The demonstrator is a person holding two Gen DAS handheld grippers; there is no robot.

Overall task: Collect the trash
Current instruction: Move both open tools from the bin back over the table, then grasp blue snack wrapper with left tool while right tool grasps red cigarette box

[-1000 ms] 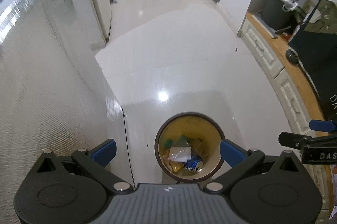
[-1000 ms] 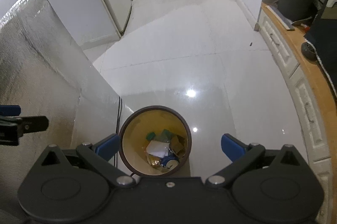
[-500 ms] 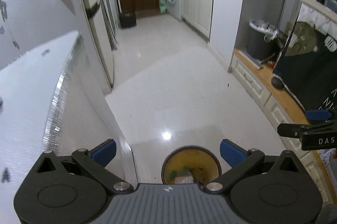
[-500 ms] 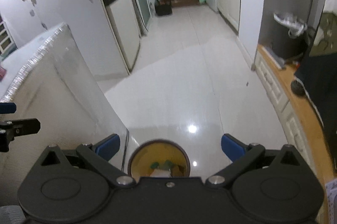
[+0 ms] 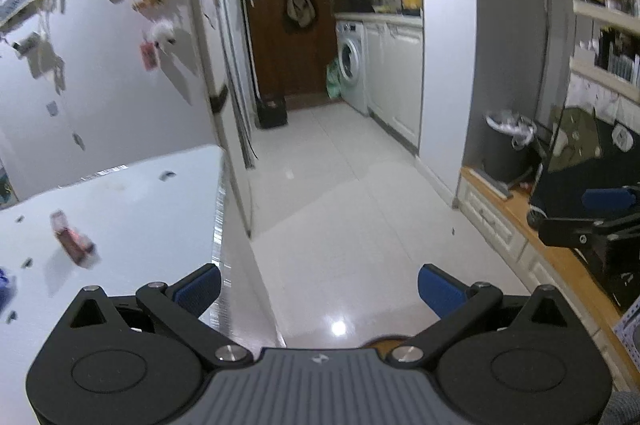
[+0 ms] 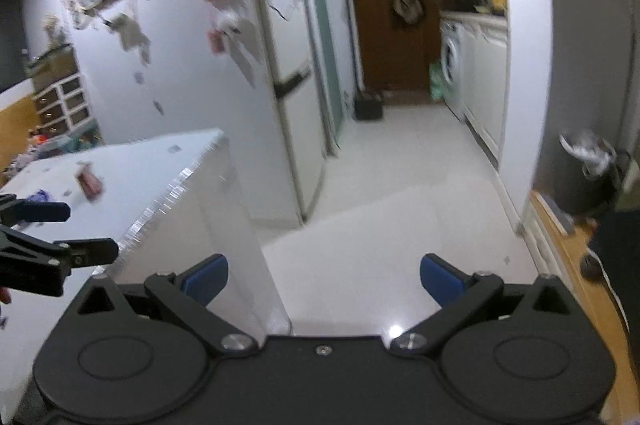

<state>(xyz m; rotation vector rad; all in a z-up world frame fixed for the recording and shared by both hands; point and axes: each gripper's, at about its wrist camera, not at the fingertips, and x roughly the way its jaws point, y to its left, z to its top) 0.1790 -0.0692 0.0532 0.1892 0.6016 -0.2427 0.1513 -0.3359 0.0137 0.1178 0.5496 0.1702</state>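
Observation:
My left gripper (image 5: 320, 289) is open and empty, raised level with the edge of a white table (image 5: 132, 209). A red wrapper (image 5: 72, 241) lies on that table to the left, with small scraps and a blue bit (image 5: 5, 285) near it. Only a sliver of the brown trash bin's rim (image 5: 390, 339) peeks out below the left gripper. My right gripper (image 6: 324, 277) is open and empty too, beside the table's corner (image 6: 216, 137). The red wrapper (image 6: 90, 183) shows on the tabletop in the right wrist view, and the left gripper (image 6: 60, 233) reaches in from the left there.
A white tiled floor (image 5: 340, 193) runs ahead to a brown door (image 5: 288, 5) and a washing machine (image 5: 352, 65). A fridge (image 6: 276, 65) covered with magnets stands left. A dark bin (image 5: 506, 149) with a liner and a wooden ledge (image 5: 560, 257) are on the right.
Both views have swung up from the trash bin on the floor to the tabletop and hallway. The bin has dropped almost out of sight. Both grippers stayed open.

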